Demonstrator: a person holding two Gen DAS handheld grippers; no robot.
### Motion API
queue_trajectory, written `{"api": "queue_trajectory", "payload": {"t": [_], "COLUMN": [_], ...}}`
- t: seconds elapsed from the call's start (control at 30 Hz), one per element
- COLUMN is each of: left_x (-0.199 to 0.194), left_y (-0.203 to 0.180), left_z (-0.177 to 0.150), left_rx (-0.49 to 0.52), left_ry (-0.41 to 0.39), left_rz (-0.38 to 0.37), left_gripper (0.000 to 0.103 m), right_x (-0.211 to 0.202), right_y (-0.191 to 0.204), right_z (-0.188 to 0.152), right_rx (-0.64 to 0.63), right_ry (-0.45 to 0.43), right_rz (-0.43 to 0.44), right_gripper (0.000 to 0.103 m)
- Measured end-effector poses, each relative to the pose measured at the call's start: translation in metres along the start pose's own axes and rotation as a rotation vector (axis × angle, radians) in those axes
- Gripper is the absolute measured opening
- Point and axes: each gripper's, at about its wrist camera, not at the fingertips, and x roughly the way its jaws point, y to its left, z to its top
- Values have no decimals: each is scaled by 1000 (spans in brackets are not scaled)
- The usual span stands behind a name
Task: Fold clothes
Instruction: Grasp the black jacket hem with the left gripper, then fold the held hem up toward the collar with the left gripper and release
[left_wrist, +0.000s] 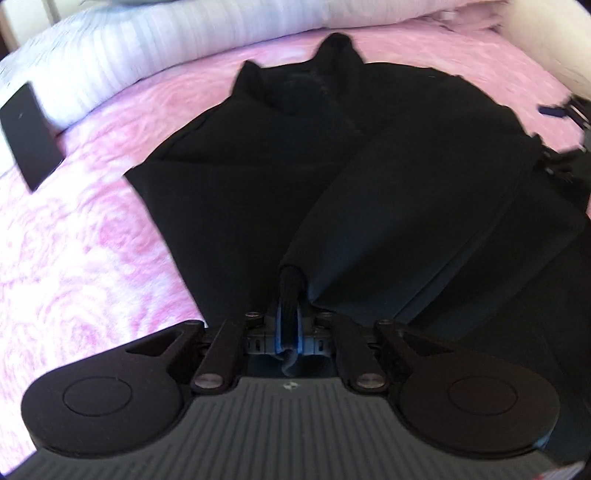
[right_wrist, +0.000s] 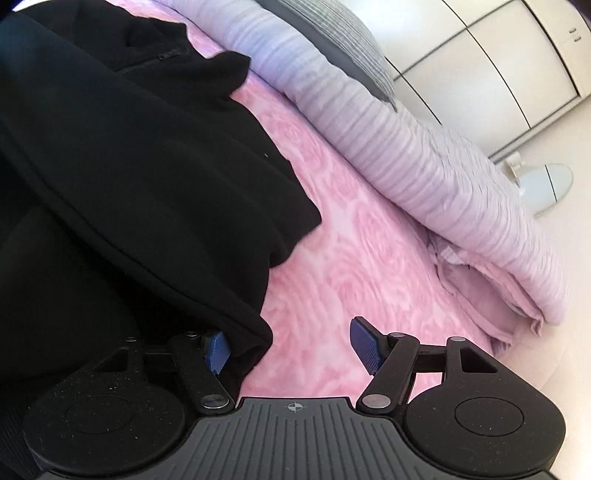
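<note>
A black zip-up garment (left_wrist: 332, 166) lies spread on the pink rose-patterned bedcover (left_wrist: 74, 240). My left gripper (left_wrist: 290, 325) is shut on the ribbed cuff of a black sleeve (left_wrist: 424, 206), which stretches from the jaws across the garment. In the right wrist view the same black garment (right_wrist: 129, 166) fills the left half. My right gripper (right_wrist: 291, 347) is open. Its left blue pad (right_wrist: 218, 350) touches the garment's folded edge, and its right pad (right_wrist: 364, 345) hangs over bare bedcover (right_wrist: 351, 258).
A striped pale duvet (right_wrist: 424, 155) is bunched along the bed's far side, with a grey pillow (right_wrist: 332, 29) behind it. A flat black rectangle (left_wrist: 31, 136) lies at the left. The other gripper (left_wrist: 569, 110) shows at the right edge. White wardrobe doors (right_wrist: 498, 55) stand beyond.
</note>
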Motion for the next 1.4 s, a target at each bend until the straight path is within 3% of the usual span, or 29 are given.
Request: {"api": "queue_trajectory", "payload": {"t": [0.1, 0.23, 0.33, 0.4, 0.47, 0.57, 0.73, 0.8, 0.9, 0.97, 1.03, 1.17, 1.3, 1.4], "left_x": [1, 6, -1, 1, 1, -5, -13, -10, 0, 6, 3, -2, -14, -15], "left_y": [3, 3, 8, 11, 11, 17, 24, 25, 17, 11, 5, 1, 8, 10], "left_z": [0, 0, -4, -10, -14, -14, -10, -13, -19, -21, -23, -15, -17, -20], "left_rx": [3, 30, -4, -12, 5, -12, -15, -18, 35, 62, 75, 108, 49, 41], "left_ry": [-1, -1, -40, -16, -17, -52, -115, -94, -32, 5, 17, 10, -25, -33], "left_rz": [11, 25, 52, 43, 40, 48, 115, 108, 110, 115, 120, 151, 122, 127], "left_gripper": [5, 5, 5, 6, 6, 5, 5, 5, 5, 4, 4, 5, 8, 11], "right_x": [-7, -16, -22, -27, -40, -55, -20, -9, -14, -20, -27, -37, -67, -55], "right_y": [6, 4, 2, 1, -1, 17, 35, 27, 5, 15, 22, 2, -21, -21], "right_z": [-4, -12, -17, -21, -23, -18, -6, -6, -14, -23, -33, -35, -20, 7], "right_rx": [4, 61, 105, 134, 168, 54, -107, -145, -38, -65, -65, 53, 155, 166], "right_ry": [2, 79, 138, 177, 143, 7, -68, -119, -102, -46, -8, 95, -30, -100], "right_rz": [3, 4, 5, 6, 44, 58, 89, -4, -46, -20, 11, 26, 3, 83], "right_gripper": [67, 67, 67, 67, 67, 67, 67, 67, 67, 67, 67, 67, 67, 67]}}
